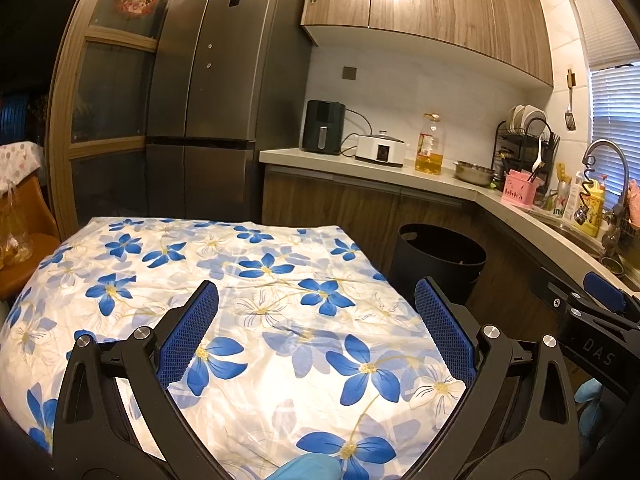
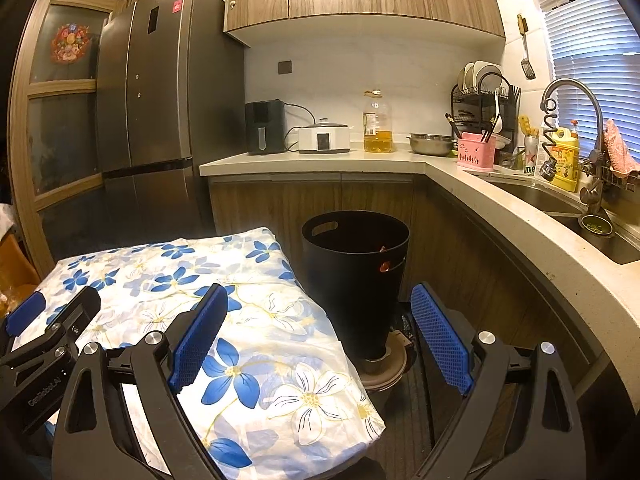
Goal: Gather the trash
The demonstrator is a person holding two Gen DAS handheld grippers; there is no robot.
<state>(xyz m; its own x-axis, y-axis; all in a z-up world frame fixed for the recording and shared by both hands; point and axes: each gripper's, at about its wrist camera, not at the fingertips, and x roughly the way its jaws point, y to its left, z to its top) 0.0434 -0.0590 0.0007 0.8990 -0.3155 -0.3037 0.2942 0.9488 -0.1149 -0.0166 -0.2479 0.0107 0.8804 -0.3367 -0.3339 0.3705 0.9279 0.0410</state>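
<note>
Blue flowers cover the white cloth on the table (image 1: 248, 280), and it fills the lower left and middle of the left wrist view. Over it hangs the left gripper with black arms and blue bumpy pads (image 1: 316, 300). Its two fingers are spread wide apart and nothing is between them. A bit of a blue glove (image 1: 308, 468) peeks in at the bottom edge. The round black plastic trash bin with handle holes (image 1: 440, 256) stands on the floor just past the right side of the table, a little right of the middle of the frame. At the right edge, the other gripper pokes in. A tall dark grey fridge (image 1: 224, 80) stands in the upper left. A pale kitchen counter (image 1: 360, 166) runs across the right half, with a yellow oil bottle (image 1: 430, 146) on it.

In the right wrist view, the right gripper with the same black arms and blue pads (image 2: 318, 308) is also spread wide and holds nothing. Its left finger is over the flowered cloth (image 2: 256, 320) in the lower left. Its right finger is over the dark floor. The black bin (image 2: 356, 276) stands in the middle of the frame, just beside the right edge of the table. Something small and red (image 2: 383, 267) shows near its rim, but I cannot tell what it is. The left gripper (image 2: 52, 320) shows at the left edge. A steel sink with a curved tap (image 2: 576, 120) sits at the right.
</note>
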